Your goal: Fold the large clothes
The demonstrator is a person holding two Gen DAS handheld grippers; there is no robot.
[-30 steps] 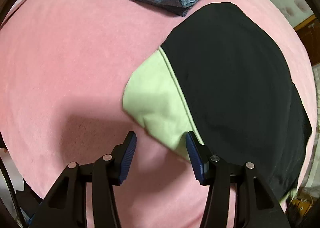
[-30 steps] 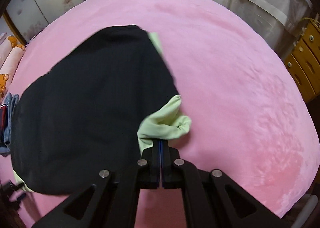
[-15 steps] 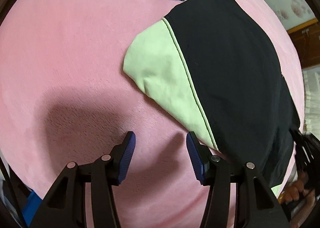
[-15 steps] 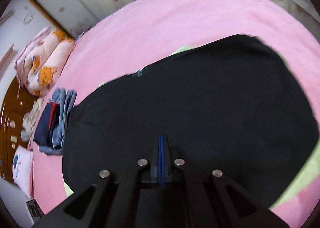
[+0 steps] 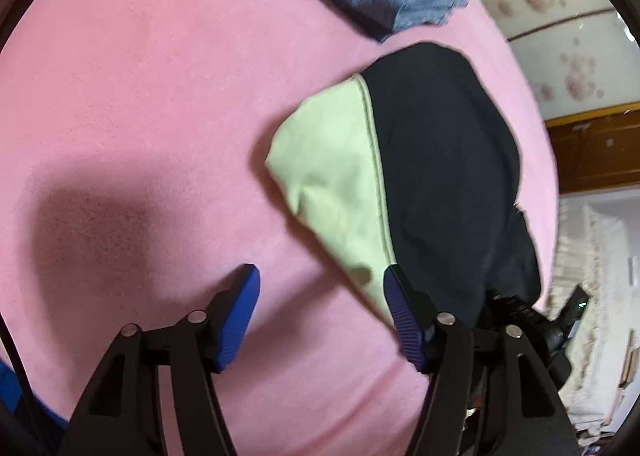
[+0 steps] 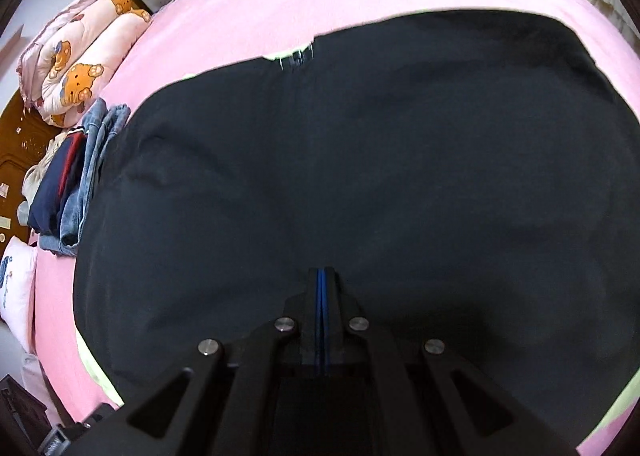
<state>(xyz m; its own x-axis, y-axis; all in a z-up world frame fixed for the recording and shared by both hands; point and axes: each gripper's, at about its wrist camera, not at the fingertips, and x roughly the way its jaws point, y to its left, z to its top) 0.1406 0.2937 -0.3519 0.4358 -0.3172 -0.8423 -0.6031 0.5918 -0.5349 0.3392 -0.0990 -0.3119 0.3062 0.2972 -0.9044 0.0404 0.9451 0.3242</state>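
Dark garment with pale green panels lies spread across a pink bed, one green panel showing along its edge in the left wrist view. Left gripper hovers over the bed with its blue-padded fingers spread wide, one pad above bare pink cover, the other above the green panel's edge, neither gripping cloth. Right gripper sits low over the dark fabric, its fingers pressed together with only a thin blue line between them; whether any cloth is caught there cannot be told. Folded jeans and other stacked clothes lie on the bed just beside the garment's far edge. Bear-print quilt rests rolled up at the bed's corner beyond them.
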